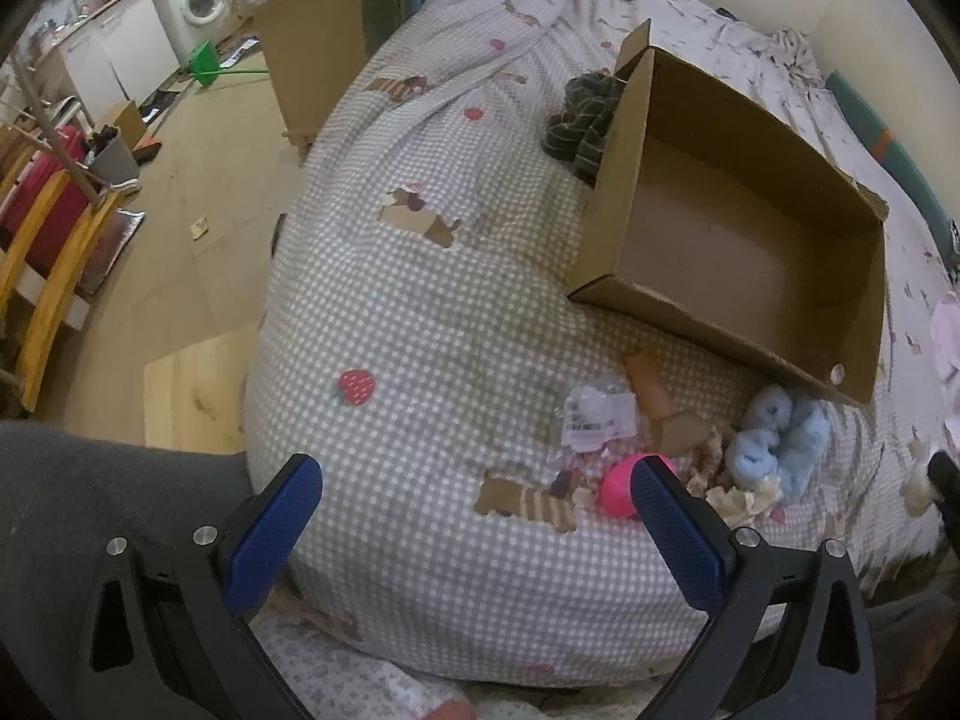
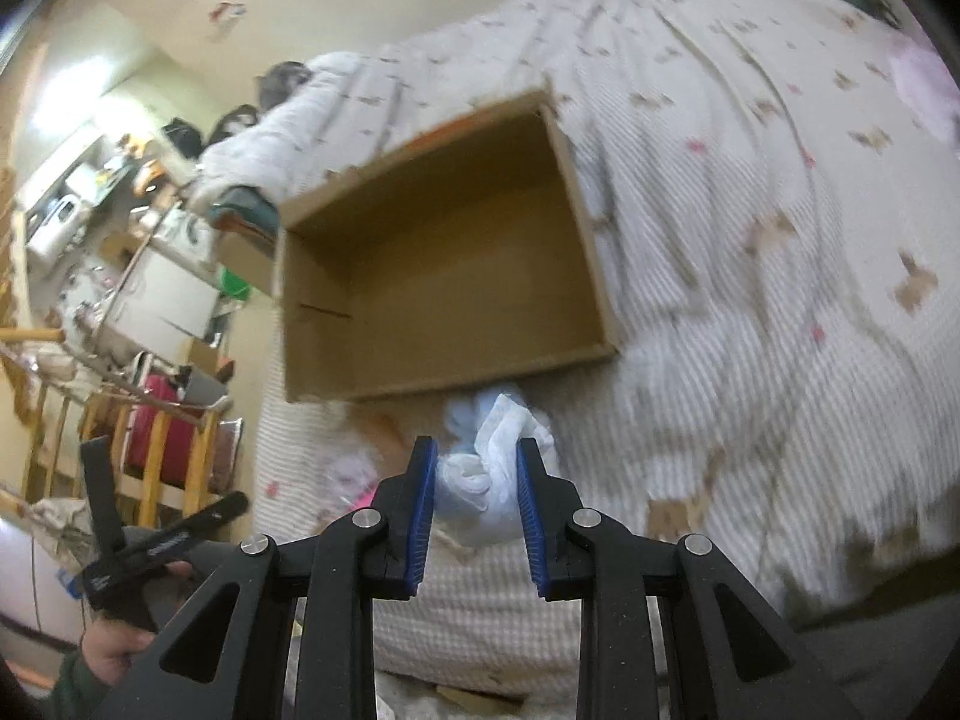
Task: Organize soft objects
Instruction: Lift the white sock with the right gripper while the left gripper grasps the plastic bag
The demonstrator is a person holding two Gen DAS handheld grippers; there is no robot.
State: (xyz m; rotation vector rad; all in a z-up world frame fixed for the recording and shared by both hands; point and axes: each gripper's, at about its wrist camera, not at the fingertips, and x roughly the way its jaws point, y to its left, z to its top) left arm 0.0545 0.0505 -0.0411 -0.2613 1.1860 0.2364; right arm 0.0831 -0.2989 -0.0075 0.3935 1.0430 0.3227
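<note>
Right gripper (image 2: 471,510) has its fingers clamped on a white cloth (image 2: 492,468), a crumpled wad that bulges up between the blue pads. It hangs just in front of the near wall of the cardboard box (image 2: 444,252), which sits open-topped on the checked bedspread (image 1: 432,312) with nothing in it. The right view is motion-blurred, so I can't say whether the pale blue stuff behind the cloth is part of the same grab or only lying there.

Left gripper (image 1: 477,495) is wide open and holding nothing, hovering over the quilt near the pile.

The rest of the soft things lie on the bed against the box's near wall: a fluffy blue scrunchie (image 1: 780,444), a pink ball (image 1: 624,489) partly hidden by the left gripper's right finger, a plastic packet (image 1: 594,414) and some beige scraps. A dark striped cloth (image 1: 585,114) sits behind the box's far corner.

Handling, as a guess:
- The cloth is light and limp with no stiffness. It will drape and trail, so lift it clear of the box wall before letting go.
- Pinch at the bunched middle, not an edge, or it unfolds and slips out.
- The scrunchie squashes easily; grab across the ring.
- The ball may roll on the soft quilt; close on its widest part.
</note>
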